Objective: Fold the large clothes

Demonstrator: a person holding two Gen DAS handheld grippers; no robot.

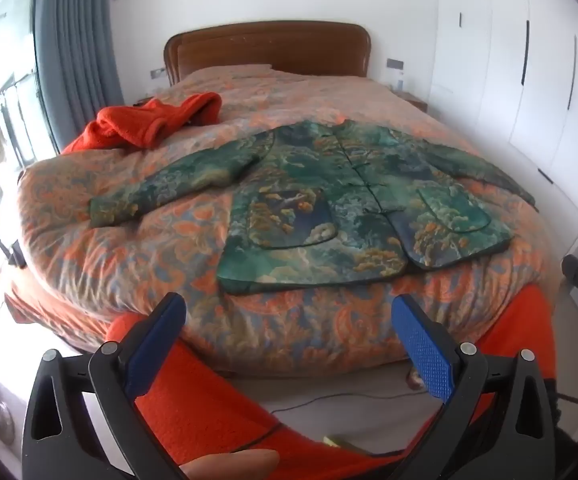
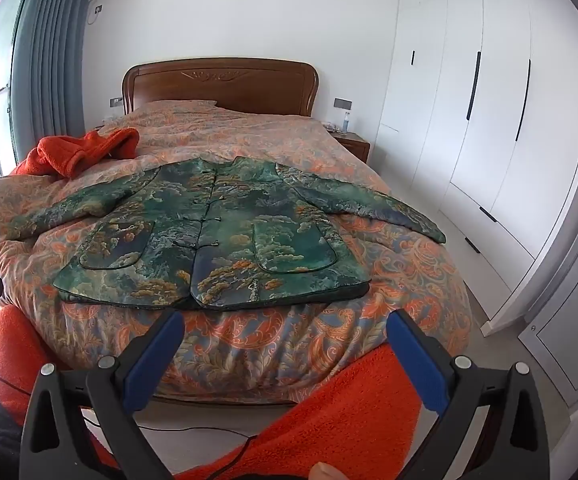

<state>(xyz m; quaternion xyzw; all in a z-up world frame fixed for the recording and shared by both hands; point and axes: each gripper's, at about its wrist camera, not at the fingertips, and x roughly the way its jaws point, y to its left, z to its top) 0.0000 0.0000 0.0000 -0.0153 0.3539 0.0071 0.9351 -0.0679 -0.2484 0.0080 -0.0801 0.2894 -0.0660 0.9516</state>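
A green patterned jacket lies flat and face up on the bed, front buttoned, both sleeves spread out to the sides; it also shows in the right wrist view. My left gripper is open and empty, held off the foot of the bed below the jacket's hem. My right gripper is open and empty, also short of the hem, over the bed's foot edge. Neither touches the jacket.
The bed has an orange floral quilt and a wooden headboard. A crumpled orange garment lies at the bed's left side. Orange fabric hangs below the grippers. White wardrobes stand right; a nightstand is by the headboard.
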